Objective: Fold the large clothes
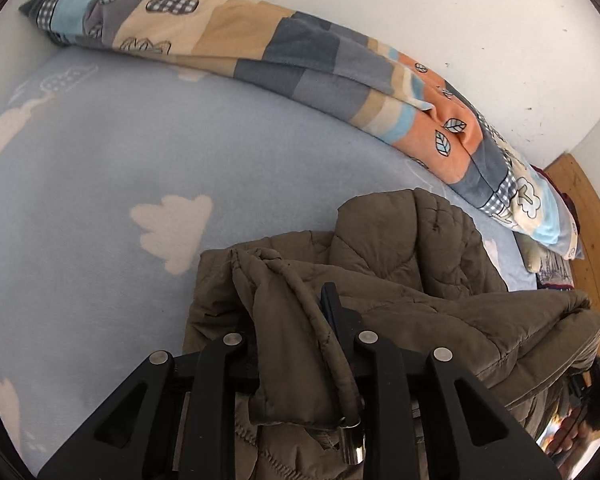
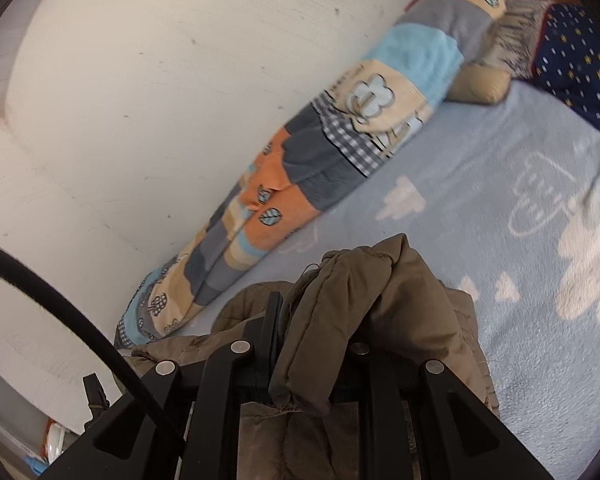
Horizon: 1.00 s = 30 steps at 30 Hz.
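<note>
A padded olive-brown jacket (image 1: 400,264) lies bunched on the light blue bed sheet (image 1: 100,160). In the left wrist view, a fold of its edge with a corded seam runs up between the fingers of my left gripper (image 1: 296,300), which is shut on it. A metal zipper pull (image 1: 350,444) hangs below. Only the right finger (image 1: 330,300) shows; the cloth hides the other. In the right wrist view my right gripper (image 2: 316,304) is shut on another thick fold of the jacket (image 2: 380,280), which drapes over and hides its right finger.
A rolled patchwork quilt (image 1: 300,56) lies along the white wall (image 2: 140,80). A dark blue starred pillow (image 2: 572,52) and a wooden headboard (image 1: 580,200) are at the bed's end. A black cable (image 2: 60,300) crosses the right wrist view.
</note>
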Motion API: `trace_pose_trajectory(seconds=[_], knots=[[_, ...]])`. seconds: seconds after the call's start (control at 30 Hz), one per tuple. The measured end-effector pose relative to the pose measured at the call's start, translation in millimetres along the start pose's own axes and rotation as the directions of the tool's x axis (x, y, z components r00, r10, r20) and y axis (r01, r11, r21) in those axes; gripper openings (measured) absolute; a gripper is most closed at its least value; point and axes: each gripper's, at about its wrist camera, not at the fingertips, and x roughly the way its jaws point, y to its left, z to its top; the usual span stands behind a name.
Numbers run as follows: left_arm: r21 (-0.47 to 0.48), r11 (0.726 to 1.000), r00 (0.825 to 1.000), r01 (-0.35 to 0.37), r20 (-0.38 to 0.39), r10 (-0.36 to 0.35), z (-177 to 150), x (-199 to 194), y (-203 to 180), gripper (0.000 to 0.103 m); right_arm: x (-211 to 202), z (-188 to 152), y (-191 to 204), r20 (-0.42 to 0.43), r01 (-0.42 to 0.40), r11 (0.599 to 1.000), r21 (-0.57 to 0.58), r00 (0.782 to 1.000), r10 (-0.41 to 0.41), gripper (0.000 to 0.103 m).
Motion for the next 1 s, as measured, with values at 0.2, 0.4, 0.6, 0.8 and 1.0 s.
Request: trace_pose_trajectory(seconds=[0.2, 0.4, 0.6, 0.8, 1.0], knots=[[-0.032, 0.999, 0.999, 0.009, -0.035, -0.01, 5.0, 8.8, 3.0, 0.024, 14.6, 1.3, -14.4, -0.024, 0.017, 0.999, 0.039, 1.0, -0.016, 0.02], [-0.164, 0.981, 0.992, 0.104, -0.055, -0.114, 10.8, -0.5, 16.4, 0.034, 11.4, 6.7, -20.4, -0.018, -0.058, 0.991, 0.117, 0.998, 0.061, 0.058], [-0.185, 0.974, 0.991, 0.132, -0.01, -0.136, 12.0, -22.6, 11.7, 0.042, -17.1, 19.0, -6.3, 0.063, -0.112, 0.988, 0.108, 0.992, 0.106, 0.076], [-0.257, 0.949, 0.983, 0.185, 0.059, -0.176, 22.9, -42.7, 18.0, 0.061, -18.9, 14.6, 41.9, 0.016, -0.113, 0.991, -0.065, 0.993, 0.114, 0.046], [-0.249, 0.956, 0.976, 0.153, 0.188, -0.108, 36.4, -84.6, 25.2, 0.068, -18.3, -0.9, 79.4, -0.031, -0.128, 0.974, -0.185, 0.992, 0.125, 0.044]])
